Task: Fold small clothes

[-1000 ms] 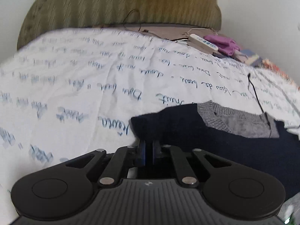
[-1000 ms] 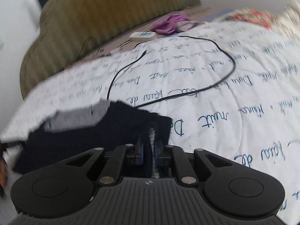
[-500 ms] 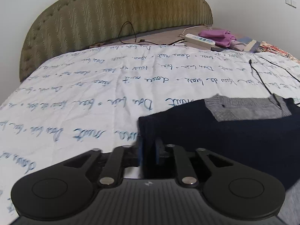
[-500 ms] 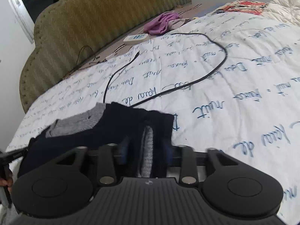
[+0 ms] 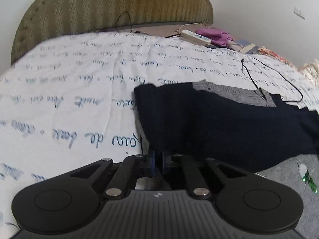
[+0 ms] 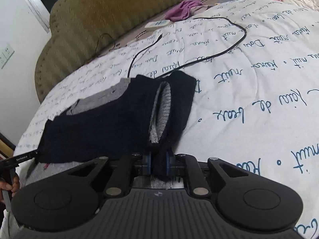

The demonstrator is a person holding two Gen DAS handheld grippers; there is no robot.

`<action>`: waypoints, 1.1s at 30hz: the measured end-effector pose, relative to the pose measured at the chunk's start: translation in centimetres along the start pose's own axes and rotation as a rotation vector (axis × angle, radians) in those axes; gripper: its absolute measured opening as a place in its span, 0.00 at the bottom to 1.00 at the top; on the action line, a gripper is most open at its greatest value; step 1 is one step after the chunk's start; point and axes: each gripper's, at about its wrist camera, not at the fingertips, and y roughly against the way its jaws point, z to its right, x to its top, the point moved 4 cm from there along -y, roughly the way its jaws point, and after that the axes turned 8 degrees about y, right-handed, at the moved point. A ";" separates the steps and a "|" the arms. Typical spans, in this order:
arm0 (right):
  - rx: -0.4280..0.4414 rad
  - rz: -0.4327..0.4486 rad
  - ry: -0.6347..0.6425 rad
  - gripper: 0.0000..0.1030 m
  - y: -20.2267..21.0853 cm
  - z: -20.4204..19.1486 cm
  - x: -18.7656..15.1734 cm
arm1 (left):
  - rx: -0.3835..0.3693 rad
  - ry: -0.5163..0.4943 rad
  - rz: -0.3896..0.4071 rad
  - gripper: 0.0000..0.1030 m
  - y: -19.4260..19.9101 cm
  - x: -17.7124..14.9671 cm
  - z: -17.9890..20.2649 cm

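Note:
A small dark navy knit garment (image 5: 219, 119) with a grey ribbed band (image 5: 235, 94) lies on the white bedspread (image 5: 69, 99). My left gripper (image 5: 157, 159) is shut on its near left edge. In the right wrist view the same garment (image 6: 111, 125) shows a grey-lined opening (image 6: 161, 111). My right gripper (image 6: 158, 164) is shut on a bunched fold of its near right edge. The garment stretches between the two grippers, with grey fabric (image 5: 289, 189) showing under its near edge.
A black cable (image 6: 219, 55) loops across the bedspread beyond the garment. A white remote (image 5: 195, 36) and a purple cloth (image 5: 215, 36) lie by the olive headboard (image 5: 109, 8). A hand holding the left gripper shows at the left edge (image 6: 8, 185).
Both grippers stayed shut on the garment and moved with it. The garment now lies spread further up the bedspread and looks lower and flatter. The right gripper's jaws have drawn closer on the fold.

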 end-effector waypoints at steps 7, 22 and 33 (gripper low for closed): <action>0.003 0.005 -0.076 0.26 -0.4 1.1 -0.8 | 0.094 -0.018 0.046 0.05 -0.7 -0.4 -1.0; 0.109 0.046 -0.129 0.60 13.5 -2.1 -10.8 | 0.057 0.127 0.260 0.48 17.0 -8.9 -6.4; 0.227 -0.007 -0.262 0.63 17.5 -3.0 -20.0 | -0.161 0.394 0.008 0.78 22.0 -19.7 -8.0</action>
